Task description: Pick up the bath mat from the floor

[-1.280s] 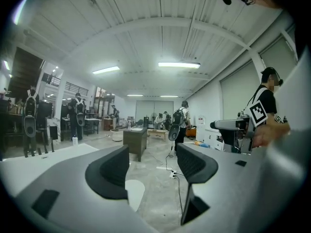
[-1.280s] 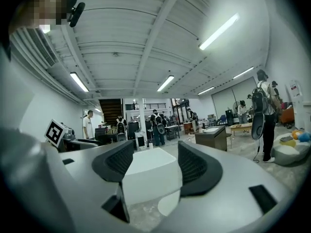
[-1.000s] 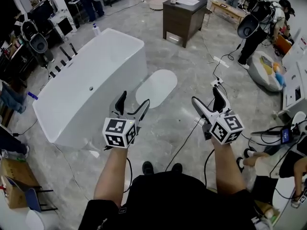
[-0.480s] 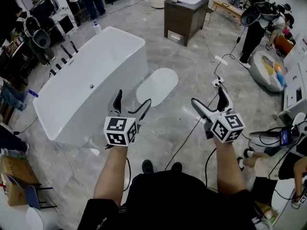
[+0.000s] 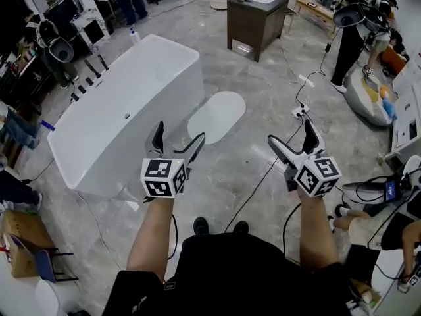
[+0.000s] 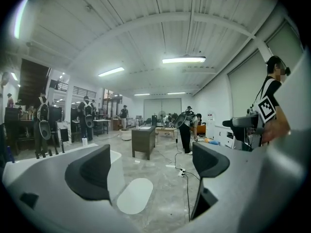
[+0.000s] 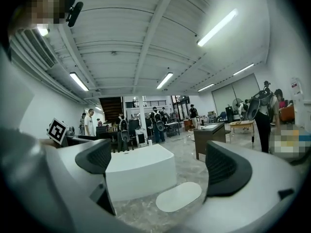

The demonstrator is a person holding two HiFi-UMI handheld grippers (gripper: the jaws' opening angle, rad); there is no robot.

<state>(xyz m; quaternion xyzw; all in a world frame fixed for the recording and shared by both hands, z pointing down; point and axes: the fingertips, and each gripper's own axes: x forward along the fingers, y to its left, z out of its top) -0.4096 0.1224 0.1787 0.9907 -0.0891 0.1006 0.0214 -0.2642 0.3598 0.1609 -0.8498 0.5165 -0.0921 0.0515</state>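
The bath mat point(image 5: 217, 116) is a pale oval lying flat on the grey stone floor, just right of the white bathtub point(image 5: 125, 110). Both grippers are held at waist height, well short of the mat and above the floor. My left gripper point(image 5: 179, 133) has its jaws opening, with nothing between them. My right gripper point(image 5: 289, 132) also stands wide apart and empty. In the left gripper view the mat point(image 6: 134, 195) shows low between the jaws of the left gripper point(image 6: 150, 164). The right gripper view has the mat point(image 7: 178, 196) beside the tub point(image 7: 141, 176), framed by the right gripper point(image 7: 163, 164).
A black cable point(image 5: 263, 176) runs across the floor from a power strip point(image 5: 299, 112) toward the person's feet. A dark cabinet point(image 5: 256, 12) stands beyond the mat. A person point(image 5: 348, 38) stands at the far right near a bean bag point(image 5: 368, 97). Desks and equipment line the left edge.
Both grippers' jaws have spread wider. The hands have stayed nearly in place while the head view has drifted slightly, with the mat a little nearer.
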